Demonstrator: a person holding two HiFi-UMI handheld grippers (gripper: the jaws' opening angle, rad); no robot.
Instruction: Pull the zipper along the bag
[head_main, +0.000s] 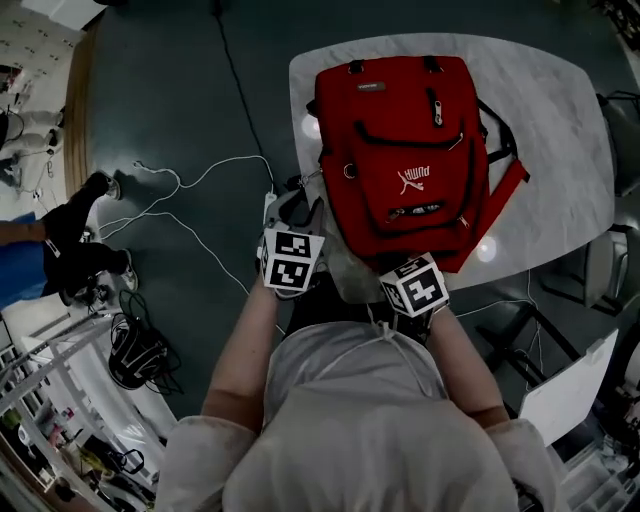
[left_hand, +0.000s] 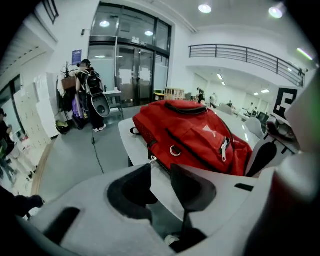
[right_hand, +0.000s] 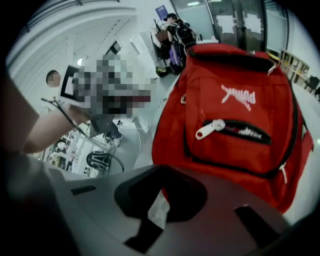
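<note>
A red backpack (head_main: 405, 160) lies flat on the white table (head_main: 560, 120), its bottom toward me. In the left gripper view the backpack (left_hand: 195, 135) fills the middle, and a small silver zipper pull (left_hand: 151, 159) hangs at its near side seam. My left gripper (left_hand: 160, 167) is open just short of that pull, with only bare table showing in the gap. It sits at the bag's near left corner (head_main: 300, 205). My right gripper (right_hand: 161, 172) has its tips closed together at the backpack's (right_hand: 235, 115) lower edge, red fabric at them. It is at the table's near edge (head_main: 392, 268).
White cables (head_main: 180, 190) trail over the dark floor left of the table. A person's legs (head_main: 70, 240) and a black bag (head_main: 135, 350) are at the far left. A dark chair (head_main: 620, 130) stands at the right. A white front-pocket zipper pull (right_hand: 210, 129) lies on the bag.
</note>
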